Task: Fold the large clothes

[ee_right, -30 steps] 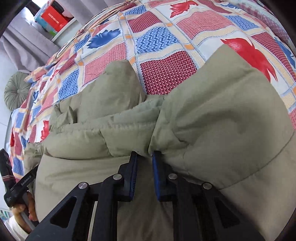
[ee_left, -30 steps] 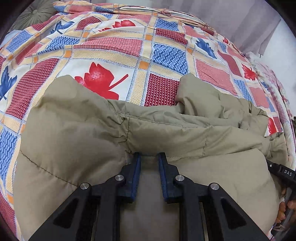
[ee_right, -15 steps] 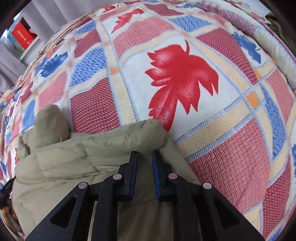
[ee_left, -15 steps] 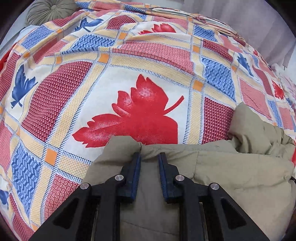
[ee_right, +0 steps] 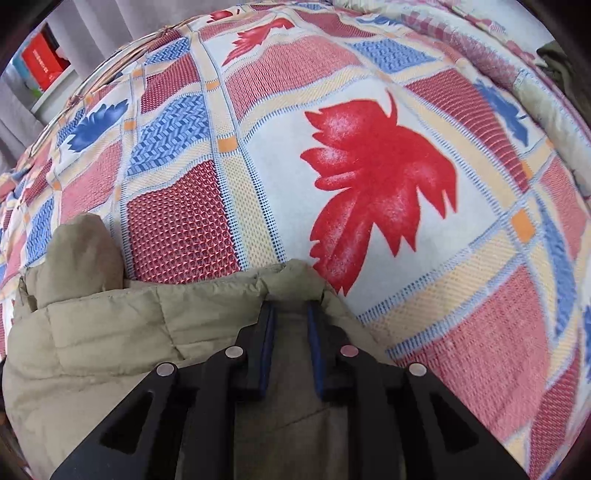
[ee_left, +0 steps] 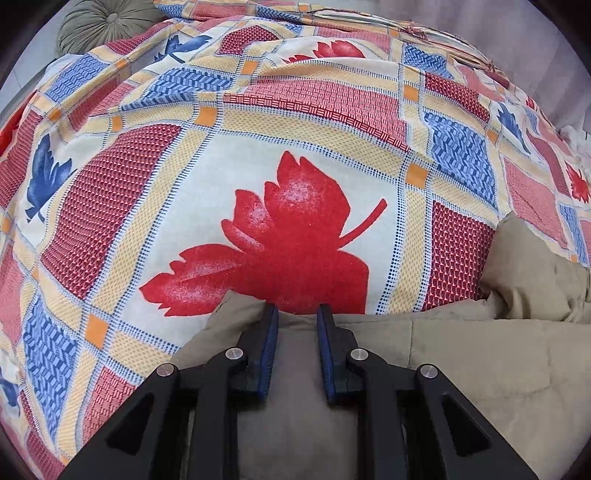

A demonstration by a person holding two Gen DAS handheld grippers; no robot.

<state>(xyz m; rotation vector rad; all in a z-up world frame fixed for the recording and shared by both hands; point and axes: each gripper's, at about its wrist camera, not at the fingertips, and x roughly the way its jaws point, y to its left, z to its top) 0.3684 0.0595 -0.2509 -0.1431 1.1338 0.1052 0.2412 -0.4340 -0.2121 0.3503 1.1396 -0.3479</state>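
Left wrist view: the left gripper [ee_left: 296, 314] has its two blue-padded fingers [ee_left: 271, 343] pinching a fold of a khaki padded coat [ee_left: 461, 369], with the cloth bunched up between the pads. The coat fills the lower part of this view and stretches off to the right, where a rounded lump of it rises against the bed cover [ee_left: 110, 206]. The gripper's tips sit right at the coat's far edge, which lies on a white square of the cover printed with a big red leaf [ee_left: 291, 243]. The cover is a patchwork of red, blue and yellow squares and spreads across the whole bed. At the top left corner, past the bed's far edge, is a round green cushion [ee_left: 103, 22].

Right wrist view: the right gripper [ee_right: 290, 314] is likewise clamped on the coat [ee_right: 110, 339], its pads sunk into a raised peak of cloth at the coat's edge. Here the coat runs off to the left, with a rounded bulge [ee_right: 81, 254] standing up near the left side. Beyond the tips lies another red leaf [ee_right: 380, 184] on the cover [ee_right: 177, 221]. A red box [ee_right: 42, 64] sits on a white shelf past the bed's far left corner, beside a grey curtain [ee_right: 99, 22].
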